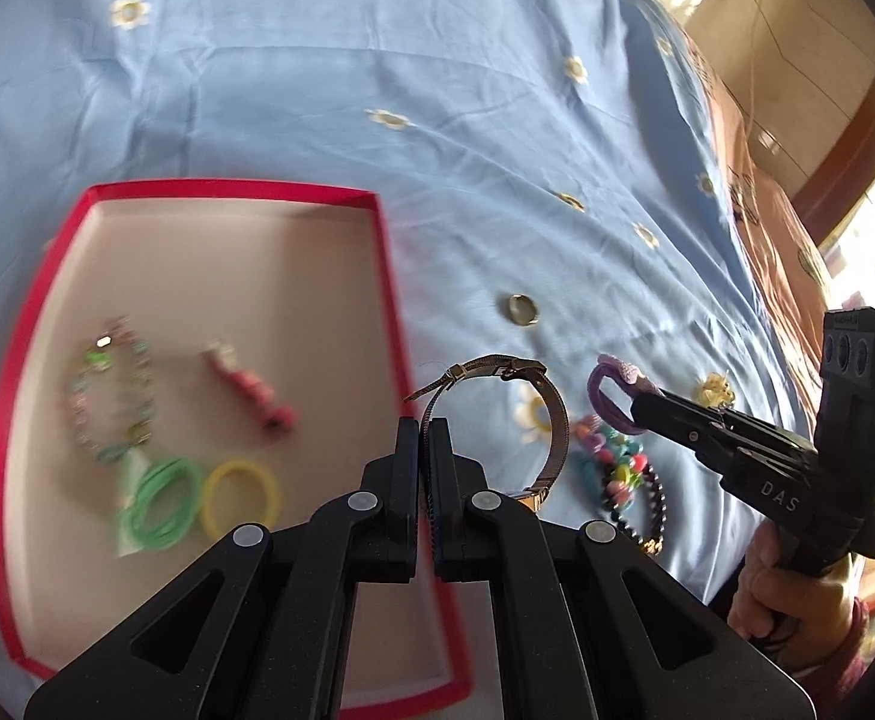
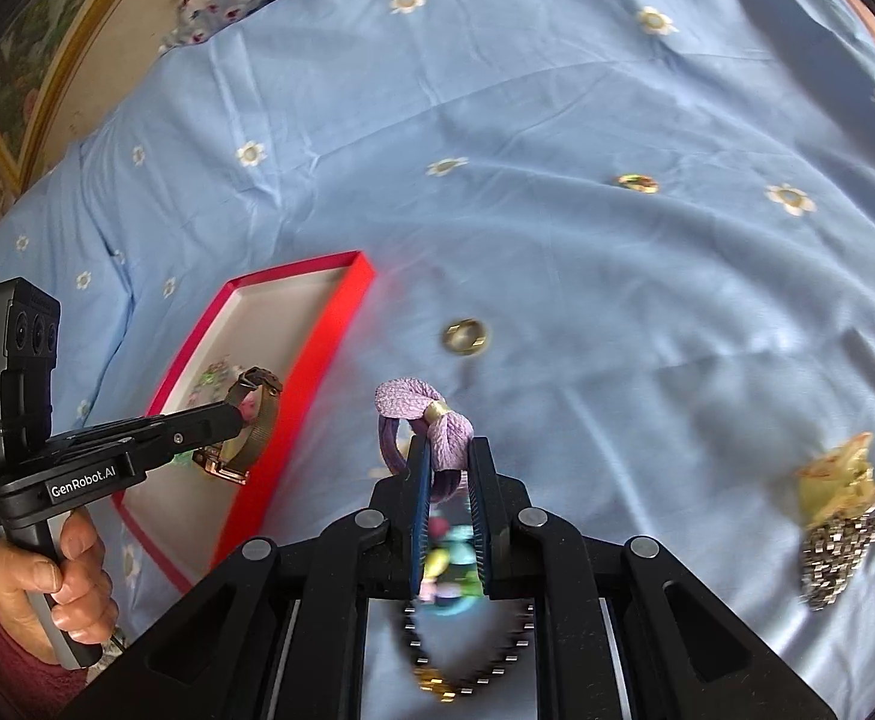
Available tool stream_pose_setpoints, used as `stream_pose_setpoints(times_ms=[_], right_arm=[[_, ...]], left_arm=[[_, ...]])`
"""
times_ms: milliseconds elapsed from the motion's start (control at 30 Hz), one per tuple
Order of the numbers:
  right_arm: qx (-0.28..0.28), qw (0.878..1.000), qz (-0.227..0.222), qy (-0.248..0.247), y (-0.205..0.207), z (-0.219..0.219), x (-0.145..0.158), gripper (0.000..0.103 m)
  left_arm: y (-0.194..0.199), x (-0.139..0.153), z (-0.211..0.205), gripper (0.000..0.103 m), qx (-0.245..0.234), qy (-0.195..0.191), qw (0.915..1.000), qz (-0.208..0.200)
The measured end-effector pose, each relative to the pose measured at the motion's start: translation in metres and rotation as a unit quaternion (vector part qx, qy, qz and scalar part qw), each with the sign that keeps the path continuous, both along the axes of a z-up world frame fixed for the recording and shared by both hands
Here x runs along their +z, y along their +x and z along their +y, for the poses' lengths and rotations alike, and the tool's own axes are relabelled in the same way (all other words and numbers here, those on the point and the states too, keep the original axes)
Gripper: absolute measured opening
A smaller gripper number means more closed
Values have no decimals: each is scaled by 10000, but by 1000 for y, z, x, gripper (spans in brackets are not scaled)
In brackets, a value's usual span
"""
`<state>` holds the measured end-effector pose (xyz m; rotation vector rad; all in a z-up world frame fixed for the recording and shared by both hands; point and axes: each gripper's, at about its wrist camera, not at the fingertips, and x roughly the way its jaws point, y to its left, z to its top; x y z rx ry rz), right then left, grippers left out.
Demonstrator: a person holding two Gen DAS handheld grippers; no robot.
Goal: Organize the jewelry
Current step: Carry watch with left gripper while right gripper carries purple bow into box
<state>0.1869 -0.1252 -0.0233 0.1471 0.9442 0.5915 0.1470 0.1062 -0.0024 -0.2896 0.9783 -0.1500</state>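
Pinched at lower centre by the left gripper (image 1: 424, 429), jaws pressed together, the watch (image 1: 497, 420) is carried by its springy mesh band beside the red tray (image 1: 386, 276); the right gripper (image 2: 448, 450) is clamped on a soft purple hair tie (image 2: 422, 420), light and easily squashed.

Both wrist fisheyes look steeply down, close above the blue bedsheet (image 1: 317, 90), sharing the red tray (image 1: 386, 276) and ring (image 2: 465, 336) mid-frame

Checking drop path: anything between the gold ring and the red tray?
Only bare blue sheet between ring and tray, clearest in the right wrist view.
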Motion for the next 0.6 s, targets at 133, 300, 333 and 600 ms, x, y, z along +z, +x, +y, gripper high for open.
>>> stream_pose_setpoints(times_ms=[133, 300, 333, 600], right_arm=[[176, 9998, -25, -12, -5, 18, 2, 12], [396, 9992, -54, -7, -10, 40, 5, 12], [453, 9990, -63, -8, -10, 46, 5, 12], [841, 9964, -131, 1, -15, 86, 10, 12]], left_arm=[[-12, 1, 19, 2, 172, 11, 9998, -27], [-24, 0, 40, 2, 409, 19, 9992, -41], [-25, 0, 43, 2, 444, 15, 9990, -42], [-38, -1, 80, 2, 806, 84, 9967, -34]])
